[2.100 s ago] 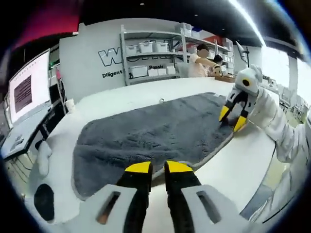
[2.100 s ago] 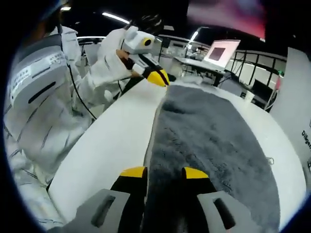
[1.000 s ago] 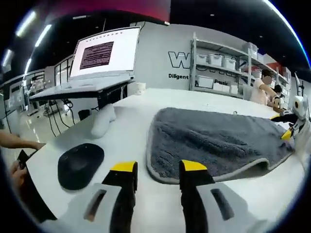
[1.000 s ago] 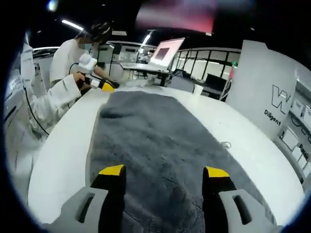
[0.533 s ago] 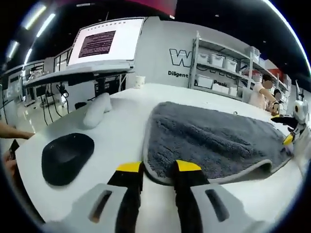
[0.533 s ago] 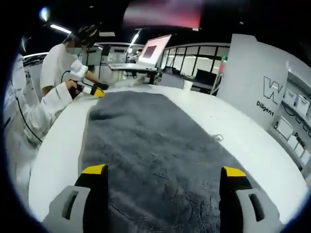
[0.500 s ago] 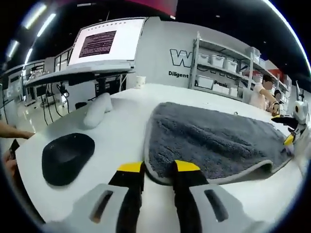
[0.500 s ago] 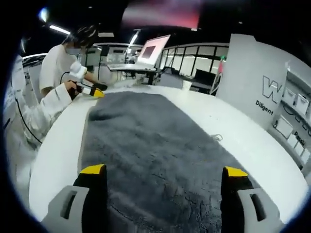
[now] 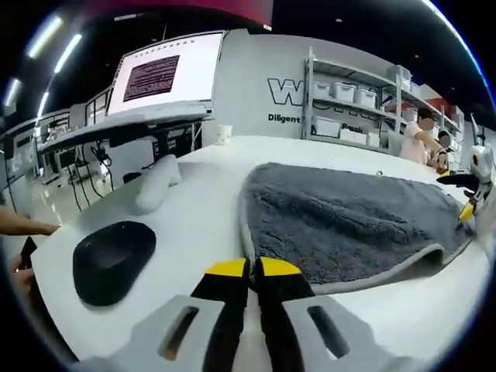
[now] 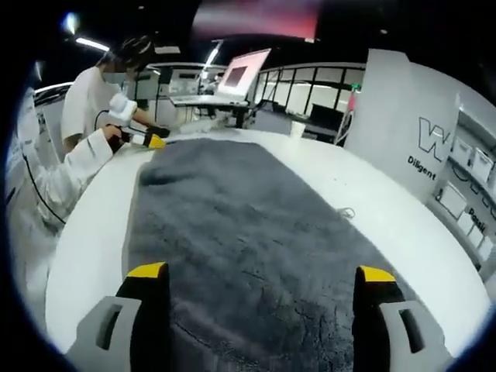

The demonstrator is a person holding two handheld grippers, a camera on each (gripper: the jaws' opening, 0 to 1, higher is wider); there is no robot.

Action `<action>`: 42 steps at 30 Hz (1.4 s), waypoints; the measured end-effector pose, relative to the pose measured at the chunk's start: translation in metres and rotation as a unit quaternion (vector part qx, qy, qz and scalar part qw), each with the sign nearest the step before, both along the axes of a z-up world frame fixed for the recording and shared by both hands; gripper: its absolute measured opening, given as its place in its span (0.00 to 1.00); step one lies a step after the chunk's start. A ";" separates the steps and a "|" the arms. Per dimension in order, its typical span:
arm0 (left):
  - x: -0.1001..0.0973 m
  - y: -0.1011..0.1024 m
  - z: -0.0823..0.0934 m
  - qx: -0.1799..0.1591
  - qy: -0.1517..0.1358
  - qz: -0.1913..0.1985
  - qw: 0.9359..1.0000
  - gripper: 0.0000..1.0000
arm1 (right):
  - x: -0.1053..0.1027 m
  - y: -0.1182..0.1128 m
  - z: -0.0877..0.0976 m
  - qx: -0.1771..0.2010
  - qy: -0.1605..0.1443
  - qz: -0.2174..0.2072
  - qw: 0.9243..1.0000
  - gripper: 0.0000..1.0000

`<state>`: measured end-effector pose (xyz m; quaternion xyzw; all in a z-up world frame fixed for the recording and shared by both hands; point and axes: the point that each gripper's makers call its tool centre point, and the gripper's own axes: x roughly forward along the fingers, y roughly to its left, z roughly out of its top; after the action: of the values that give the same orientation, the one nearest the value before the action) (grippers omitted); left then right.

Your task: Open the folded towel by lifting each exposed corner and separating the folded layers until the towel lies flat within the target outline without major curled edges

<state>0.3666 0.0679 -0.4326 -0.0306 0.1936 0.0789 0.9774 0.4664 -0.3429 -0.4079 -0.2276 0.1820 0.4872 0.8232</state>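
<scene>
The grey towel lies spread along the white worktop, pale trim running round its border. In the left gripper view its near corner sits right at the tips of the left claw, whose yellow-tipped jaws are pressed almost together at the towel's edge — whether any trim is caught between them I cannot tell. Along the near side, towards the right of that view, the border lifts in a low curl off the worktop. Left of the towel there is open white surface, with a black mouse pad and a rolled white cloth well apart from it.

In the right gripper view the right claw hovers over the towel's near end with its jaws spread wide, gripping nothing. The far end looks rumpled beside the left claw, held there by the person's white-sleeved hand. Bare worktop runs along both long sides of the towel.

Against half a second ago, the left claw's jaws have drawn nearer together, from a small gap to nearly touching; the right claw's jaws stay as wide as they were.
</scene>
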 end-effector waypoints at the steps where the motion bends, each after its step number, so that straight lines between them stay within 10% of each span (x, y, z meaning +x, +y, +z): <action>1: 0.000 0.000 0.000 0.002 0.002 -0.001 1.000 0.03 | 0.000 0.000 0.000 0.001 0.000 0.000 1.000 0.98; 42: -0.011 0.013 0.000 0.148 0.127 -0.018 0.981 0.04 | -0.001 -0.007 -0.010 -0.036 0.006 -0.003 0.999 0.97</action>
<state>0.3556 0.0808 -0.4324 0.1281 0.3025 0.0921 0.9400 0.4655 -0.3495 -0.4180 -0.2539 0.2048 0.4790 0.8150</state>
